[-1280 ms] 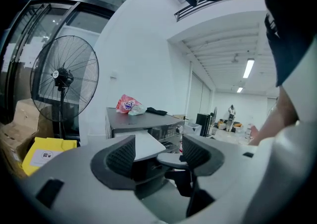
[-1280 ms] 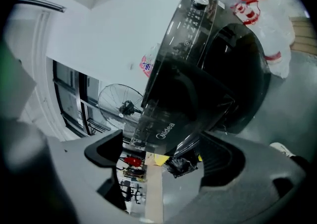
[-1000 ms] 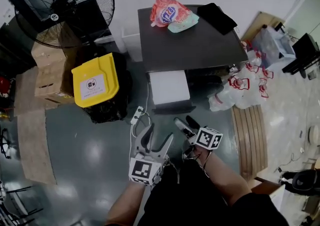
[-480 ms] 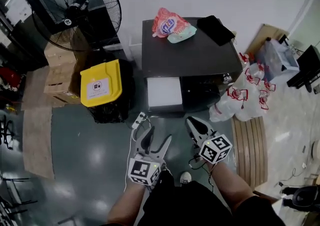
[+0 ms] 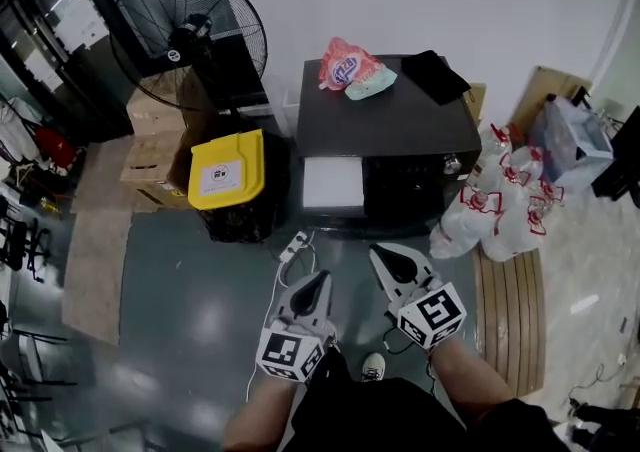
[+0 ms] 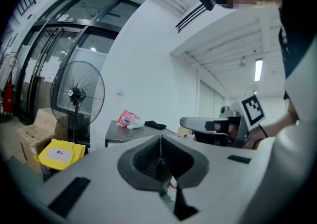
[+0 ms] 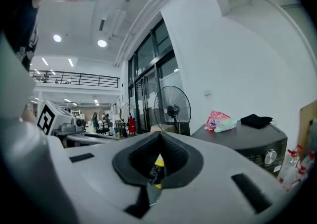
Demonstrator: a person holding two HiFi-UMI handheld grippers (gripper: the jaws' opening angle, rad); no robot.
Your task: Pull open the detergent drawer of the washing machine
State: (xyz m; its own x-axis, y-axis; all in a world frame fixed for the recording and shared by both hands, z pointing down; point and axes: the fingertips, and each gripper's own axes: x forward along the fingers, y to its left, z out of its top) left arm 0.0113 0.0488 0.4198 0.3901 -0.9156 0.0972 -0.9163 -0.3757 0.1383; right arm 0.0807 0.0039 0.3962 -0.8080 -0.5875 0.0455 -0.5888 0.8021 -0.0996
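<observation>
The dark-topped washing machine (image 5: 385, 125) stands against the white wall. A white rectangular panel (image 5: 333, 183) sits at its front left, beside a dark control panel with a knob (image 5: 455, 165). I cannot tell whether the drawer is out. My left gripper (image 5: 313, 283) is shut with nothing in it, well short of the machine. My right gripper (image 5: 392, 258) is also shut and empty, beside the left one. In the left gripper view the jaws (image 6: 160, 139) meet in front of the distant machine (image 6: 129, 131). The right gripper (image 7: 159, 136) points level, with the machine (image 7: 247, 139) off to its right.
A red detergent bag (image 5: 348, 65) and a black cloth (image 5: 437, 75) lie on the machine. A big black fan (image 5: 190, 40), cardboard boxes (image 5: 150, 140) and a yellow-lidded bin (image 5: 228, 168) stand left of it. Plastic bags (image 5: 500, 210) and a wooden pallet (image 5: 510, 310) are on the right. A power strip (image 5: 295, 245) lies on the floor.
Both grippers have gone from open to shut, empty, and have risen. The right one has rolled so its marker cube faces up. The machine now sits farther up the head view.
</observation>
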